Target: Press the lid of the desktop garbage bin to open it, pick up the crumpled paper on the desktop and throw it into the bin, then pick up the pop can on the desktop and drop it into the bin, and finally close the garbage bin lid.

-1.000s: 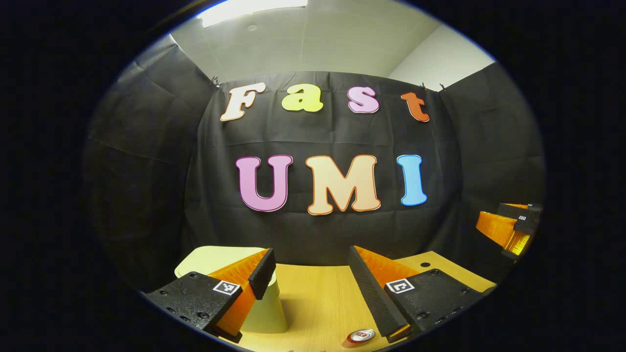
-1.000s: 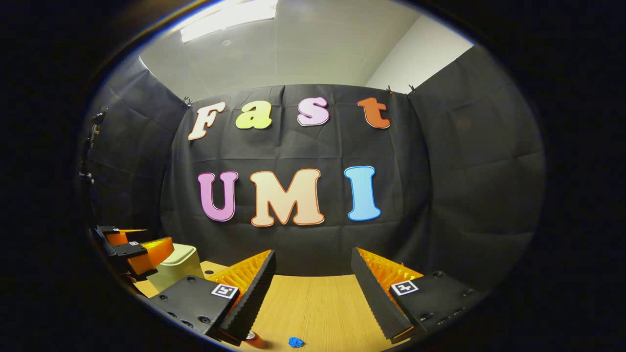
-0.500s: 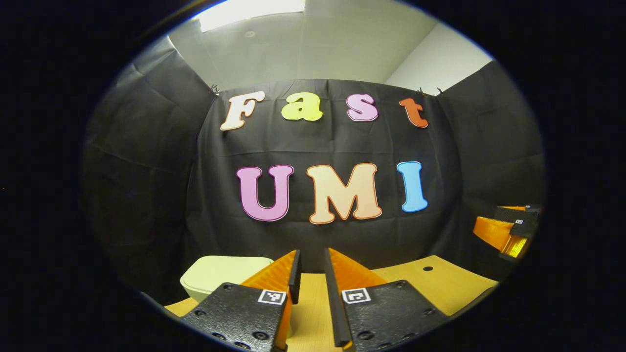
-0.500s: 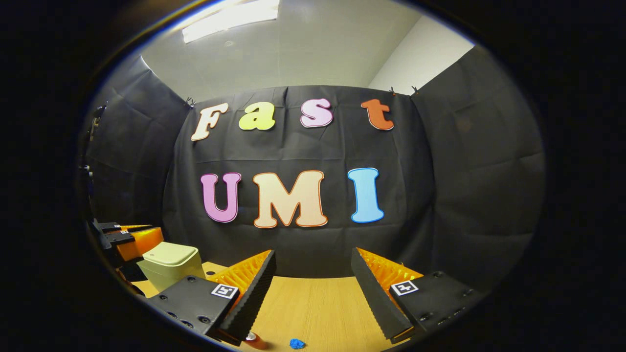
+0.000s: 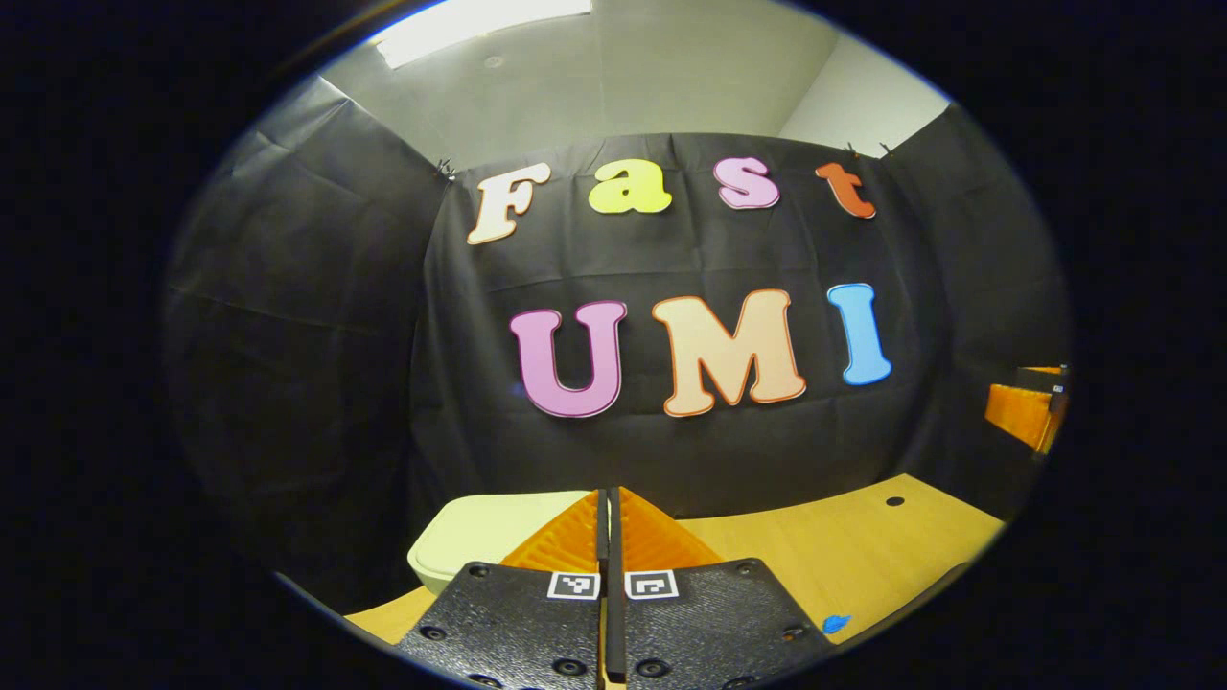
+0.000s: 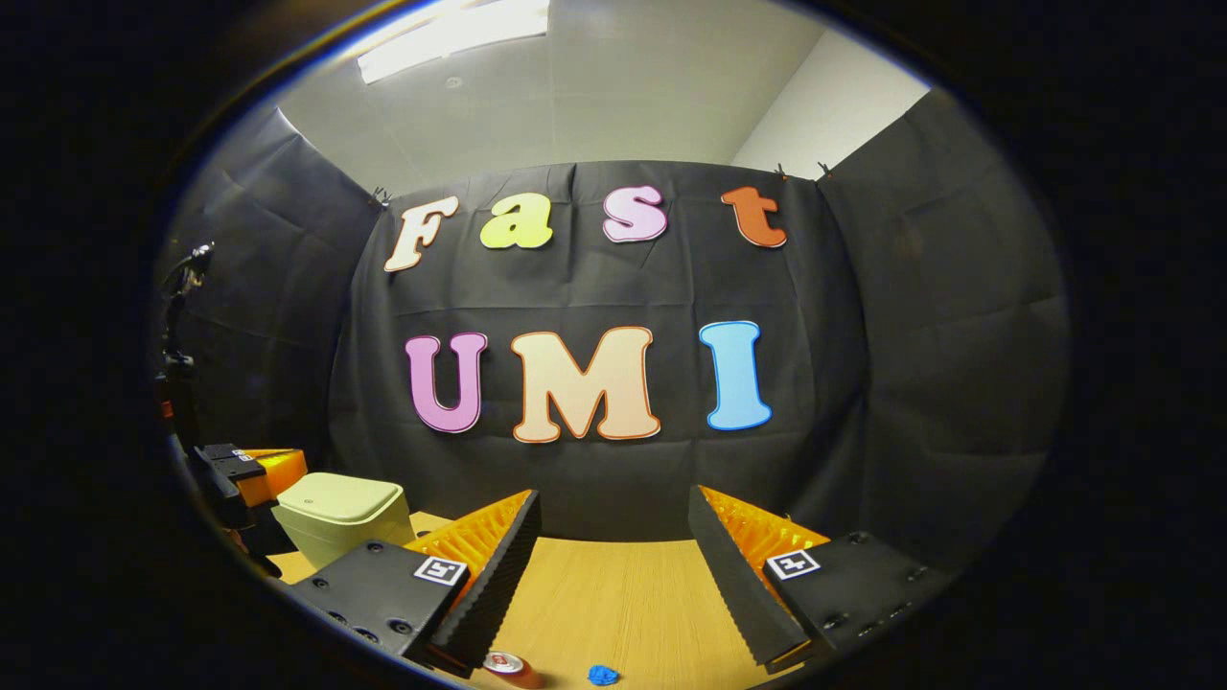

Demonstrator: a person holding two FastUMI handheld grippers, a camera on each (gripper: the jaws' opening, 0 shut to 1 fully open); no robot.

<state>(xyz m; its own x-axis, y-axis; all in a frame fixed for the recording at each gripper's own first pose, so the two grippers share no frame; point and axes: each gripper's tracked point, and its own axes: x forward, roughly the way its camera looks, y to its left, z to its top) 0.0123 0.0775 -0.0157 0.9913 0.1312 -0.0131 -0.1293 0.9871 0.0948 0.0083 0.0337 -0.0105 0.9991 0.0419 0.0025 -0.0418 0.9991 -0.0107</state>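
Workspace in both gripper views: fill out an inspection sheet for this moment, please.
Surface: wooden desktop, with a small round hole near its far edge.
Job's things: pale bin, lid down; blue crumpled paper and pop can lying on the desktop, apart.
Clutter: nothing seen.
Grippers: left claw shut on nothing, just before the bin lid; right claw open, empty, above the desktop.
Cables: nothing seen.
Surroundings: black cloth wall, ceiling light.

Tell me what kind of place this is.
Likely an indoor recording booth: black cloth walls around a wooden desk, under an office ceiling light. A small bin, lid shut, stands on the desk.
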